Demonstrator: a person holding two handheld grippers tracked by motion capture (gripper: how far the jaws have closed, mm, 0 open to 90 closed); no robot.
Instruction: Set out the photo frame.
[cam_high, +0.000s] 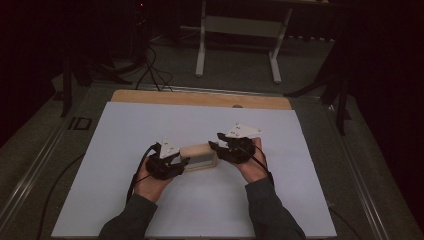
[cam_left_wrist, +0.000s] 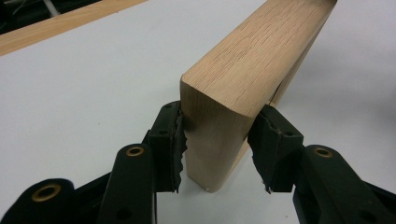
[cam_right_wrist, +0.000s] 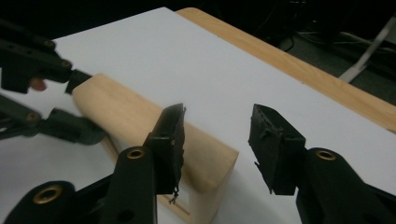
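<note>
With the left gripper pinching one end of the pale rounded oak-wood block (jaws touching both faces), the spread right gripper should centre over the far end before squeezing.

Dim lab, white-topped table, floor cables, metal stand

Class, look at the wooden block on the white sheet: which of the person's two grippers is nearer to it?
Left. The left gripper has its jaws around one end of the wooden block, pads at its sides. The right gripper is open at the other end, one jaw over the block, not closed on it.
</note>
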